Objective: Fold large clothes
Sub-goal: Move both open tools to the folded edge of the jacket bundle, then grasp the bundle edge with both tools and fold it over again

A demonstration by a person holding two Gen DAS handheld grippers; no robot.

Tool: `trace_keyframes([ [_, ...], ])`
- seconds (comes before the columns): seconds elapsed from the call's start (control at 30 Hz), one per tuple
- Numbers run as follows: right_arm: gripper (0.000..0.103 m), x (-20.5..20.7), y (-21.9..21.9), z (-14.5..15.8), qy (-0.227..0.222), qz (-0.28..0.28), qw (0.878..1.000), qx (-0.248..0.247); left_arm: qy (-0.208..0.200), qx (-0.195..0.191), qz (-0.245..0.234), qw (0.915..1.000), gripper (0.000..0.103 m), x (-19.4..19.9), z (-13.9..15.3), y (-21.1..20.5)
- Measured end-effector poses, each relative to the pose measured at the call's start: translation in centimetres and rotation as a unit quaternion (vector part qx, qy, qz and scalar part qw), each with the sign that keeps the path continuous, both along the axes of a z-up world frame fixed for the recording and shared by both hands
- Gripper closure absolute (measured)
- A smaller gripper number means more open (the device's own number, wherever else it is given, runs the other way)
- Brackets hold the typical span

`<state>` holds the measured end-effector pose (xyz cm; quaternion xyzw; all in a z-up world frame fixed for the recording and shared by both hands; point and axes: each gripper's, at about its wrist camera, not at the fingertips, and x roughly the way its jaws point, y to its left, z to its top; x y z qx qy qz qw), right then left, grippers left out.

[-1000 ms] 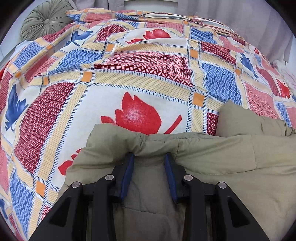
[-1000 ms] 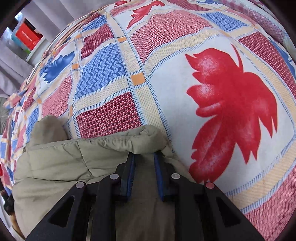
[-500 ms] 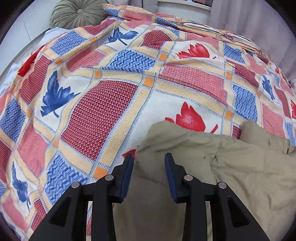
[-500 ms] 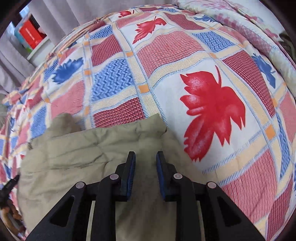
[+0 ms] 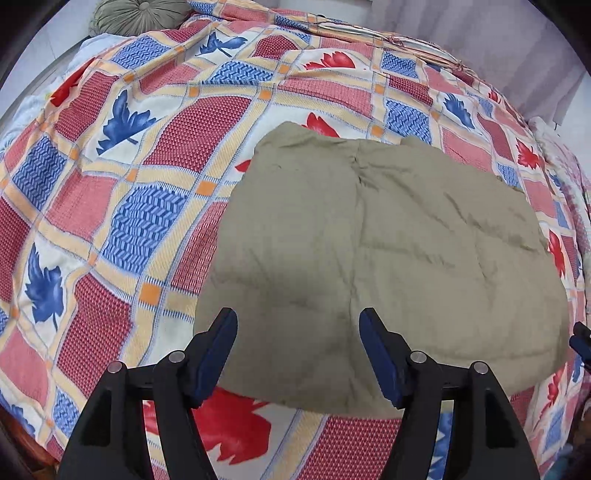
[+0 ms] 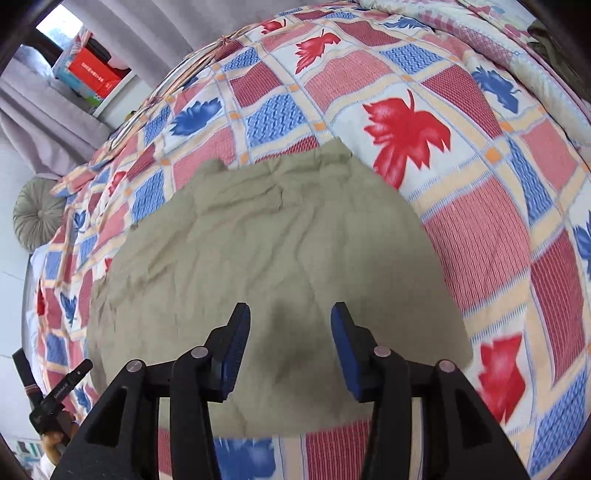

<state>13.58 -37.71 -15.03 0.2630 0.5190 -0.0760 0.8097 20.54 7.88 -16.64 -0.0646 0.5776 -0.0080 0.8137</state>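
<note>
Left gripper (image 5: 298,334): fingers spread wide, holding nothing, above the jacket's near edge.
Right gripper (image 6: 290,332): fingers apart, holding nothing, over the jacket's near half.
Jacket (image 5: 376,258): folded olive slab lying flat on the bedspread, long axis running left to right.
Bedspread (image 5: 110,206): bare patterned cloth around every jacket edge.
Cushion (image 5: 140,14): far end, well apart.
</note>
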Motion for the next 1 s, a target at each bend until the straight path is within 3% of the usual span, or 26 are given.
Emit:
trace_keyframes([
  [0.2,0.048,-4.6,1.5,-0.9,0.013,-0.016,0.999,0.042,0.024,-0.009,0.009,0.9996,0.033,-3.4,-0.3,-0.1],
  [0.3,0.047,-6.7,2.0,-1.7,0.023,-0.024,0.998,0.055,0.023,-0.007,0.014,0.9996,0.001,-4.6,-0.4,-0.2],
  [0.4,0.036,-8.2,2.3,-2.8,0.034,-0.030,0.997,0.069,0.023,-0.009,0.013,0.9996,0.001,-5.5,-0.5,-0.5],
  [0.67,0.031,-9.4,2.6,-5.1,0.040,-0.049,0.993,0.104,0.039,-0.024,0.007,0.9989,0.001,-5.9,-2.6,-0.9],
  [0.73,0.029,-9.4,2.5,-5.5,0.025,-0.060,0.991,0.121,0.045,-0.038,0.010,0.9982,0.001,-5.8,-3.1,-0.8],
  [0.8,0.015,-9.4,2.5,-5.8,0.015,-0.067,0.988,0.141,0.049,-0.059,0.020,0.9969,0.001,-5.7,-3.5,-0.3],
  [0.87,0.015,-9.4,2.5,-6.1,0.003,-0.071,0.983,0.167,0.048,-0.083,0.031,0.9949,0.001,-5.7,-3.7,0.3],
  [0.9,0.012,-9.2,2.5,-6.2,0.002,-0.071,0.982,0.176,0.049,-0.094,0.033,0.9938,0.001,-5.7,-3.8,0.5],
  [0.93,0.002,-9.1,2.6,-6.2,0.000,-0.071,0.981,0.182,0.051,-0.106,0.033,0.9925,0.001,-5.6,-4.0,0.6],
  [1.0,0.000,-8.9,2.5,-6.3,-0.008,-0.074,0.978,0.194,0.055,-0.124,0.035,0.9901,0.001,-5.4,-4.3,0.9],
])
